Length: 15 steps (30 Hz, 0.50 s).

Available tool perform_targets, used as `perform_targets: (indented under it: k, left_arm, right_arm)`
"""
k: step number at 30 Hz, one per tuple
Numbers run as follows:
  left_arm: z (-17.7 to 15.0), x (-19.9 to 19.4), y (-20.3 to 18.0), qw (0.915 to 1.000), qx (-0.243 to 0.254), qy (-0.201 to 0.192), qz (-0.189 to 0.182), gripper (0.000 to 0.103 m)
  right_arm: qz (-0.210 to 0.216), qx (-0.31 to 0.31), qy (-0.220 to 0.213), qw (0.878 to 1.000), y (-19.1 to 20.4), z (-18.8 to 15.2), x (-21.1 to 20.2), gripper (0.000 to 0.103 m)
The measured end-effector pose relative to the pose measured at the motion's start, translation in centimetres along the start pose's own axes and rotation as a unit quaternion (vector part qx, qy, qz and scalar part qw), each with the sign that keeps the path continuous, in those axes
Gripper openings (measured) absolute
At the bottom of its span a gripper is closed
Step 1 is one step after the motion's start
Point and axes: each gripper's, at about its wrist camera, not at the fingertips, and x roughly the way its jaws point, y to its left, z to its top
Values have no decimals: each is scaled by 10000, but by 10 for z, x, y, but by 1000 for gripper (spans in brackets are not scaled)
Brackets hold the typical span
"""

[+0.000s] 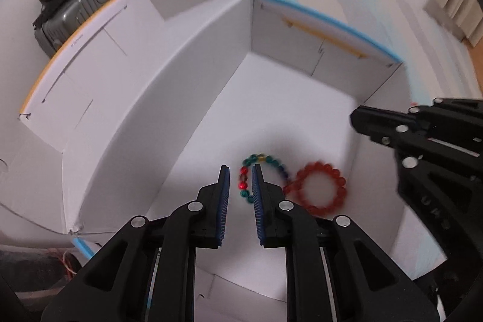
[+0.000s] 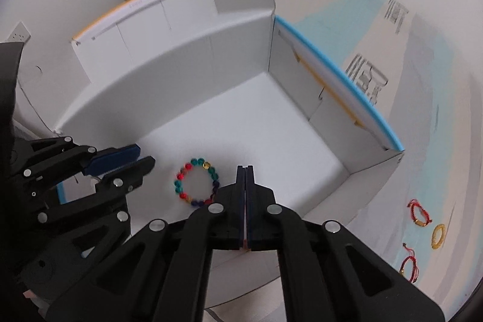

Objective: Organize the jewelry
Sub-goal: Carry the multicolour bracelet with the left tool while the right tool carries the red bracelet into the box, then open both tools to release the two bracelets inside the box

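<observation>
White cardboard box (image 1: 302,110) fills both views, its floor holding a multicoloured bead bracelet (image 2: 196,183) touching a red bead bracelet (image 1: 317,189) at lower centre; left gripper (image 1: 240,186), slightly parted and empty, likely must descend around the multicoloured beads, while right gripper (image 2: 245,180) is closed, empty.

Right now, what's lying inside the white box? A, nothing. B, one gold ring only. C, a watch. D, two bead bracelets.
D: a multicoloured bead bracelet and a red bead bracelet lie side by side on the floor of the white box.
</observation>
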Motion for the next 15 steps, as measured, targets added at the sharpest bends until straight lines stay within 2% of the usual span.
perform_targets:
  k: [6, 11, 15]
  left_arm:
    - [-6, 20, 3, 9996, 31, 267, 28, 14]
    - [-8, 21, 3, 9997, -15, 223, -51, 14]
    - [-12, 16, 3, 10000, -78, 14, -6, 17]
  right_arm:
    - [193, 140, 505, 9984, -10, -5, 21, 0]
    - [247, 133, 473, 9985, -10, -9, 21, 0]
    - [303, 158, 236, 9991, -8, -9, 16, 3]
